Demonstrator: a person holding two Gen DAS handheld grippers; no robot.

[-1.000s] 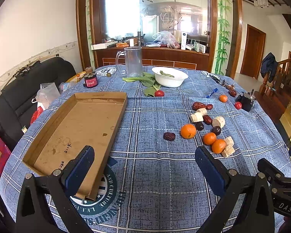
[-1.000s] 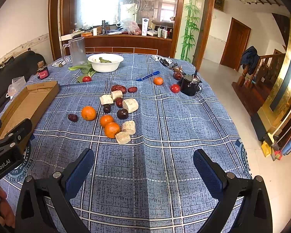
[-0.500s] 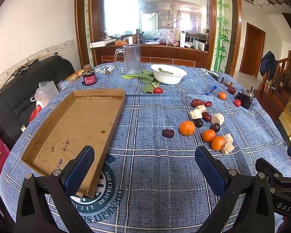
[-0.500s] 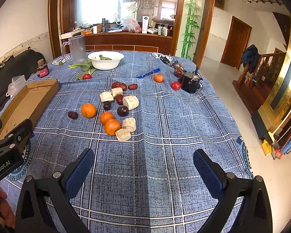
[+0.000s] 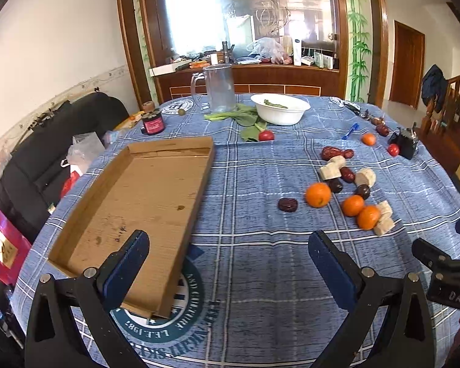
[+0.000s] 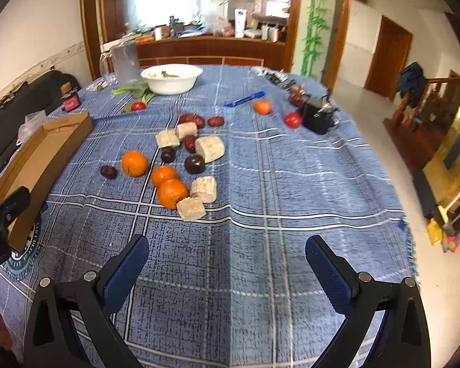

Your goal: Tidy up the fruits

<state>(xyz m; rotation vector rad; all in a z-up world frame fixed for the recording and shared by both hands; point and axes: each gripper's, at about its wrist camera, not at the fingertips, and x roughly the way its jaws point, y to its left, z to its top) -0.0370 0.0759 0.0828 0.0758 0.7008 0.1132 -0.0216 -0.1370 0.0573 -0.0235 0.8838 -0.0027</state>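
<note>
My right gripper (image 6: 227, 257) has edged closer to the round orange mandarins (image 6: 172, 193) at centre-left; the approach is underway. Both it and my left gripper (image 5: 228, 253) gape wide, empty, with the shallow brown cardboard tray (image 5: 144, 196) at the left unfilled.

Left gripper (image 5: 228, 262): jaws spread wide, nothing between the blue pads (image 5: 128, 263), held low and level. Right gripper (image 6: 227, 263): jaws equally wide, empty, same low attitude. Each gripper's body shows at the edge of the other's view; they sit side by side.
</note>
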